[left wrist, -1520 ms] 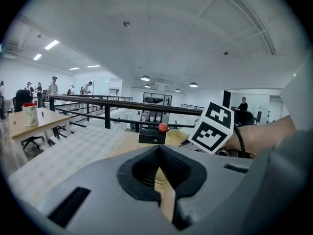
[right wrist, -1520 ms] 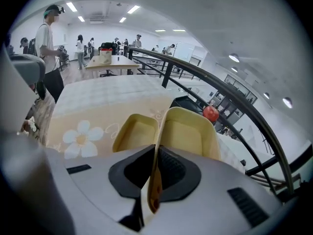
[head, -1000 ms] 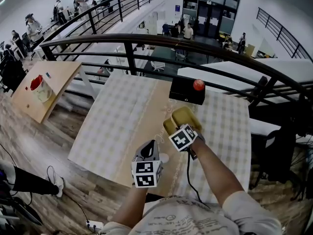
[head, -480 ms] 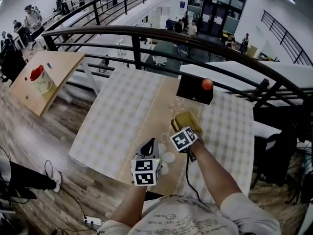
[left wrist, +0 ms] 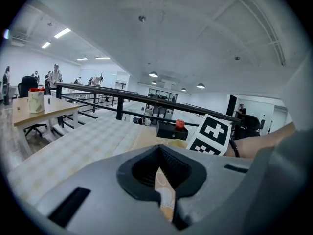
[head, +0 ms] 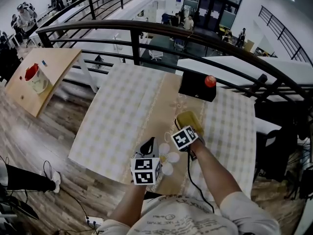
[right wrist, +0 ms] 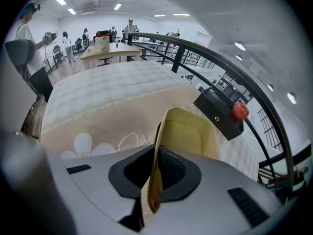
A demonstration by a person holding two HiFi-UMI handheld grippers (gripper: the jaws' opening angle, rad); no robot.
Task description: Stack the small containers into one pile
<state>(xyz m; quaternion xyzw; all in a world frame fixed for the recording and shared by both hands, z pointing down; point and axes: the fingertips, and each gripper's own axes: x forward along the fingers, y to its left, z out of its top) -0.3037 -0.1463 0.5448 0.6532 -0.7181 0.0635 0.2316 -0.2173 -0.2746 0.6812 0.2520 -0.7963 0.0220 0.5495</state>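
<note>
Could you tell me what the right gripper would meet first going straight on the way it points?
Most likely the tan table runner: the right gripper, shut on the wall of the yellow container, points steeply down at it, so the container's far end would touch first. Depth is unclear.

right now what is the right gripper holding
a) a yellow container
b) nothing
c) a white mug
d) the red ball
a: in the right gripper view, the right gripper is shut on the thin wall of the yellow container, which sticks out past its jaws.
</note>
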